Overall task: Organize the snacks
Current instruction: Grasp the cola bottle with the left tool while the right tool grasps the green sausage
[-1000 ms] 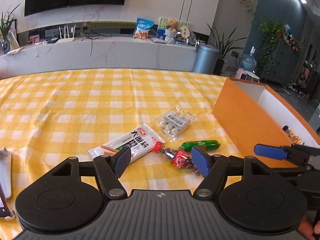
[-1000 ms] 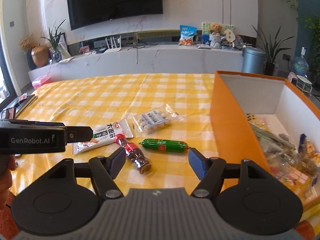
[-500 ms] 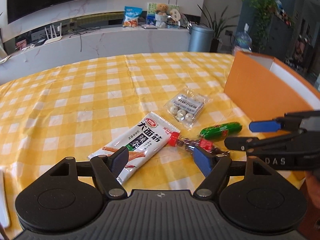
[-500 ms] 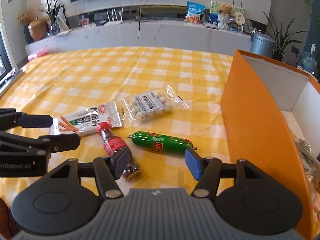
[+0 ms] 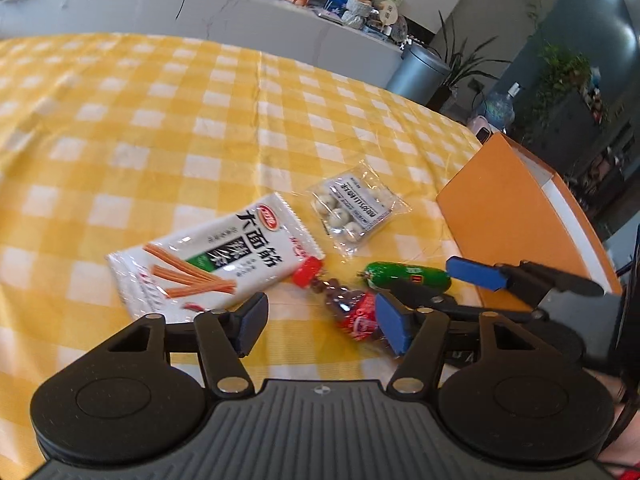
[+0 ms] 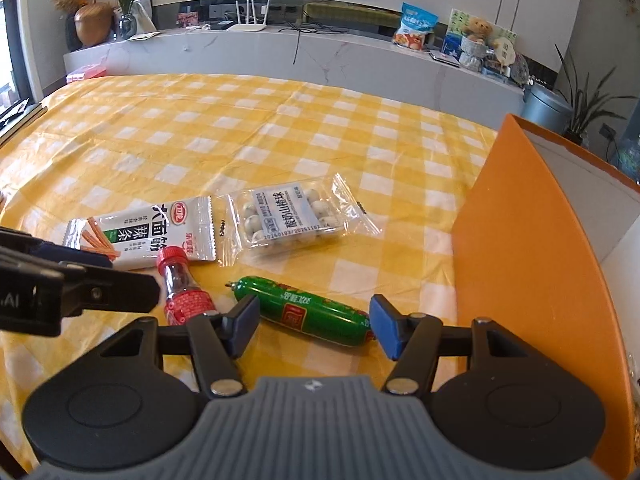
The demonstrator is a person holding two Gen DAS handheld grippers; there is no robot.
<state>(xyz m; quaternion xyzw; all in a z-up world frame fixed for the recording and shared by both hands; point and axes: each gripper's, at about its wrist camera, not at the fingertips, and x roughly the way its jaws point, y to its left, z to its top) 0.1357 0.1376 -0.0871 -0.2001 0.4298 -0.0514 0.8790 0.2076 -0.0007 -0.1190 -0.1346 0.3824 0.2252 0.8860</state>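
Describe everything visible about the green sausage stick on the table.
The green sausage is a short, plump cylinder in glossy green film with a red label patch, pale lettering and a crimped, pinched tip at each end. It looks sealed and intact. It lies flat on the yellow checked tablecloth, slanted, between the small red-capped bottle and the orange box, touching neither. The right gripper straddles it, its blue pads to either side and not pressing it.

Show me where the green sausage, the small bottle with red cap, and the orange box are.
green sausage (image 6: pixel 308 314), right wrist view, middle label.
small bottle (image 6: pixel 182 292), right wrist view, body.
orange box (image 6: pixel 520 248), right wrist view, outer wall.
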